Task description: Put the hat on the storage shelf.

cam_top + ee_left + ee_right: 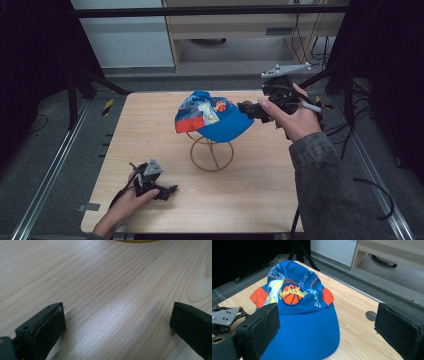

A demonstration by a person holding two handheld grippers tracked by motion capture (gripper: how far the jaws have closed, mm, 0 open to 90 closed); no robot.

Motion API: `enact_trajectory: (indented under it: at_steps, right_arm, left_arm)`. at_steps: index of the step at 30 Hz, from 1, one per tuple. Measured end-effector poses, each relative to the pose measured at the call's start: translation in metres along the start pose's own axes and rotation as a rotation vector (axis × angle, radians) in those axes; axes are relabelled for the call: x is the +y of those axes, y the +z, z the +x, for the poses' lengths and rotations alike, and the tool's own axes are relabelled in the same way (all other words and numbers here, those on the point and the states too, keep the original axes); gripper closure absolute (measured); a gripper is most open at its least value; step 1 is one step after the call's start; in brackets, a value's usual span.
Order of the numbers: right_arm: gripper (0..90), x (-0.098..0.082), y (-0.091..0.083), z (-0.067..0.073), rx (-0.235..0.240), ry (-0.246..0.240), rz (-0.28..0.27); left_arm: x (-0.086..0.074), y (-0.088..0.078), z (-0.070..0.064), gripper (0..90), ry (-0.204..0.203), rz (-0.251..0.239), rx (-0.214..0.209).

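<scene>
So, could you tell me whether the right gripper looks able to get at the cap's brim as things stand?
Probably yes: the right gripper is open, level with the cap on its wire stand, and the brim lies between the jaws with nothing in the way.

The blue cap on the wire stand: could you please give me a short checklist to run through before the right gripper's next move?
1. Right gripper jaws open: ok.
2. Blue cap resting on the wire stand: ok.
3. Cap brim between the right jaws, unpinched: ok.
4. Left gripper open over bare table, away from the cap: ok.
5. Stand steady under the cap: cannot tell.
</scene>
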State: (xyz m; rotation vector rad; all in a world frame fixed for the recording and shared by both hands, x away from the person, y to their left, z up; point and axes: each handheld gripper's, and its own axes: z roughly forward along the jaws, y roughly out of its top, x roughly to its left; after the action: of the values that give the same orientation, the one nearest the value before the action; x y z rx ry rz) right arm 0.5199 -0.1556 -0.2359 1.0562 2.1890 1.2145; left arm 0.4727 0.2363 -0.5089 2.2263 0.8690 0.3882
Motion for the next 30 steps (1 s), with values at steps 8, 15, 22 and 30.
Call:
enact_trajectory:
  at_steps: [8, 15, 22, 30]
  right_arm:
    - [5.6, -0.015, -0.011, -0.011, -0.01, 0.032, -0.004]
    - [5.6, -0.03, -0.021, -0.019, -0.032, 0.048, -0.02]
    - [6.9, -0.042, -0.03, -0.024, -0.04, 0.056, -0.039]
    - [6.4, -0.061, -0.037, -0.029, -0.075, 0.073, -0.043]
  left_arm:
    - [0.0, 0.0, 0.0, 0.0, -0.001, 0.0, 0.0]
    - [0.0, 0.0, 0.0, 0.0, -0.002, -0.002, 0.0]
    - [0.0, 0.0, 0.0, 0.0, 0.0, -0.002, 0.0]
    - [0.0, 0.0, 0.0, 0.0, 0.0, -0.003, 0.0]
